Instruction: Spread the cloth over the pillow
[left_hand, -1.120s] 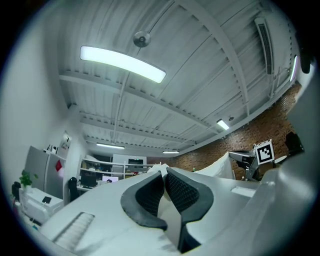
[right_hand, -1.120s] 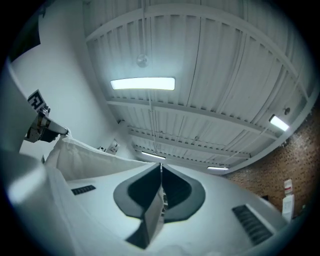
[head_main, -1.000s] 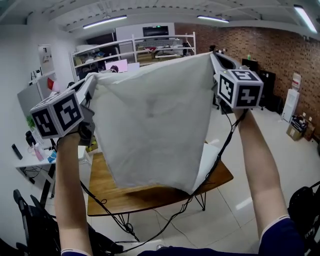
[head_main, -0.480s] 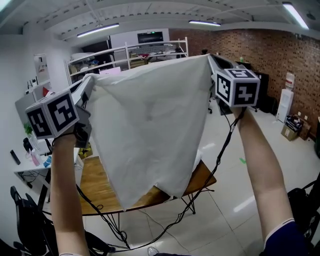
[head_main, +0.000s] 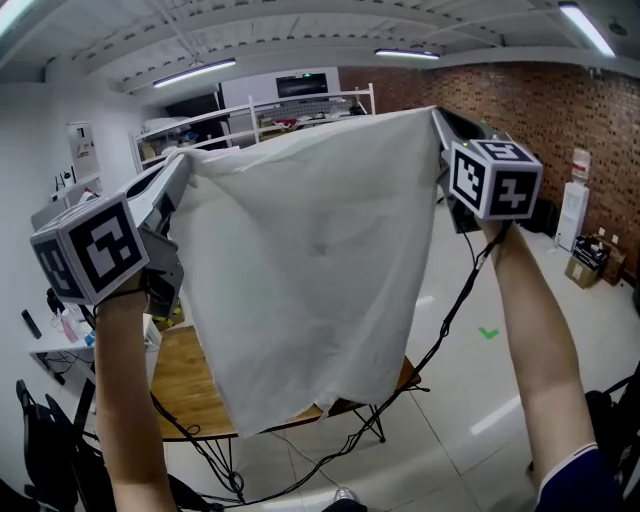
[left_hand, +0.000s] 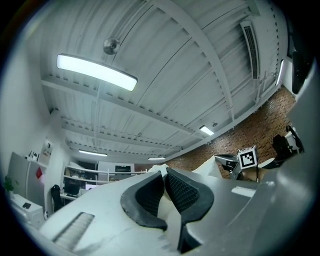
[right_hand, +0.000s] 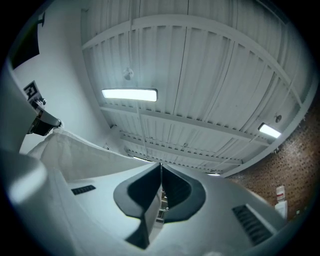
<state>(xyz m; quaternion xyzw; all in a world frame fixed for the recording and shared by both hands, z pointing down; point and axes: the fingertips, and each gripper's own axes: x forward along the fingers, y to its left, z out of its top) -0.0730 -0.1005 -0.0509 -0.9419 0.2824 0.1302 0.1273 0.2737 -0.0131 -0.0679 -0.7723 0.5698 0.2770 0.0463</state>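
Observation:
A large white cloth (head_main: 310, 260) hangs spread in the air between my two raised grippers and blocks the middle of the head view. My left gripper (head_main: 180, 160) is shut on its upper left corner; in the left gripper view the jaws (left_hand: 164, 186) pinch a fold of the cloth (left_hand: 207, 169). My right gripper (head_main: 437, 116) is shut on the upper right corner, and in its own view the jaws (right_hand: 160, 192) are pressed together with the cloth (right_hand: 75, 150) running off to the left. No pillow shows; the cloth covers most of the table behind it.
A wooden table (head_main: 185, 385) on thin black legs stands below the cloth, with cables (head_main: 450, 330) trailing from the grippers to the floor. Shelves (head_main: 260, 110) line the back wall, a brick wall (head_main: 560, 120) runs on the right, and a black chair (head_main: 50, 450) sits at the lower left.
Both grippers stay shut on the cloth and have lifted it a little higher. The view has tilted up, and the white pillow at the table's right edge is no longer seen.

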